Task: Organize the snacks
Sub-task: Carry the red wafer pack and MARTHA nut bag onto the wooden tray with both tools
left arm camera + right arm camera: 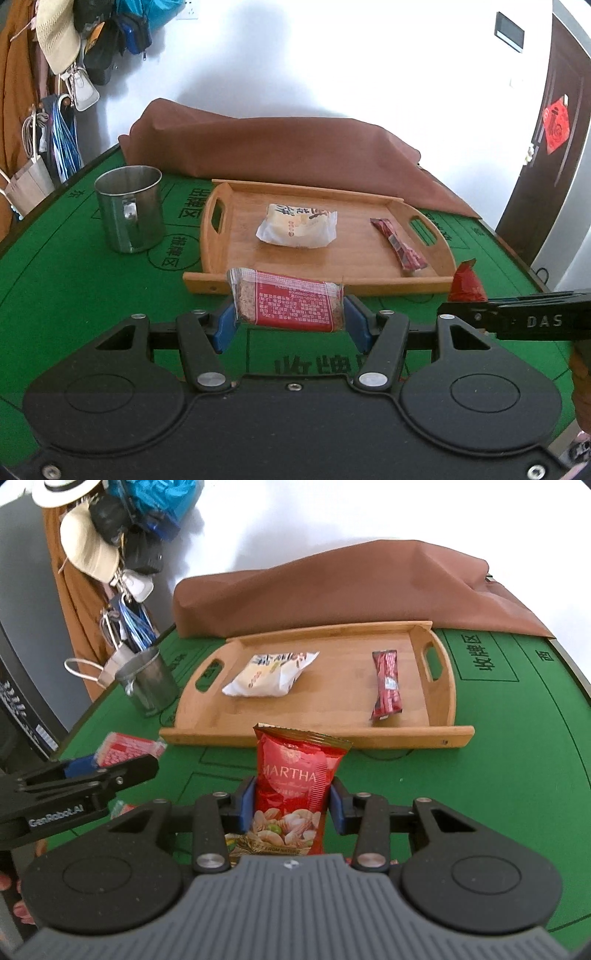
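My left gripper (290,314) is shut on a red-and-clear snack bar (288,304), held crosswise above the green table just before the wooden tray (240,284). My right gripper (291,805) is shut on a red nut packet (295,779), held upright in front of the tray (317,734). On the tray lie a white pastry packet (297,225) (269,674) and a thin red stick packet (399,245) (386,685). In the left wrist view the right gripper and its red packet (466,286) show at the right edge. In the right wrist view the left gripper and its bar (127,749) show at the left.
A steel mug (129,212) (151,683) stands left of the tray. A brown cloth heap (280,147) (351,587) lies behind the tray. Bags and hats hang on the wall at far left (74,55). A dark box (22,709) stands at the table's left edge.
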The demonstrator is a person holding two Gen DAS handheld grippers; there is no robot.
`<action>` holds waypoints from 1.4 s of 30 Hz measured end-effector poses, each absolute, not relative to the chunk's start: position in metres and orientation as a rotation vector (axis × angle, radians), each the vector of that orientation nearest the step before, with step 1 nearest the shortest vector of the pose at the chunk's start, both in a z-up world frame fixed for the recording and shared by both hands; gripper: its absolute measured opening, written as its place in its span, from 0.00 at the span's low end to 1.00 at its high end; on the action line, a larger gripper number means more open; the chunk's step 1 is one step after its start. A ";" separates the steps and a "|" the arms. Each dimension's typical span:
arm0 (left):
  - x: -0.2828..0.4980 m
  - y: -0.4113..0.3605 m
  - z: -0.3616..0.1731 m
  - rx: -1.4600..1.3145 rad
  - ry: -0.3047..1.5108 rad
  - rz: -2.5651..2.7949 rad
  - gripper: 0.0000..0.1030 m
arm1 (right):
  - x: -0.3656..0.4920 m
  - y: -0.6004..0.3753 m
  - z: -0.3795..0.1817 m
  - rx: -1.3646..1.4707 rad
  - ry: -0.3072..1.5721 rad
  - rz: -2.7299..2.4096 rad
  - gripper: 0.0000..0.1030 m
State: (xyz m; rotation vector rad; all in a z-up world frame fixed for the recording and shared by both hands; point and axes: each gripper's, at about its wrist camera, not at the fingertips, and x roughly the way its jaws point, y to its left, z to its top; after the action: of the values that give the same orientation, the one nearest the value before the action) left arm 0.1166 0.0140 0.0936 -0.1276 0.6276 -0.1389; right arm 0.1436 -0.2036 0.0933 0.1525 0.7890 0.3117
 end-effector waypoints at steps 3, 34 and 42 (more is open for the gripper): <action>0.123 0.013 0.095 -0.118 0.620 -0.133 0.56 | 0.148 -0.207 0.100 0.158 0.772 0.305 0.42; 0.295 -0.019 0.050 -0.215 0.864 -0.133 0.56 | 0.329 -0.201 0.078 0.037 0.957 0.195 0.43; 0.316 -0.024 0.037 -0.225 0.882 -0.128 0.52 | 0.354 -0.198 0.058 0.007 1.001 0.211 0.43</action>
State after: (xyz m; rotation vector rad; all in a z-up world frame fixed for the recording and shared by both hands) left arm 0.3158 -0.0239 0.0374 -0.2249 0.8822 -0.1280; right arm 0.3541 -0.1978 0.0577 0.0072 1.0011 0.2110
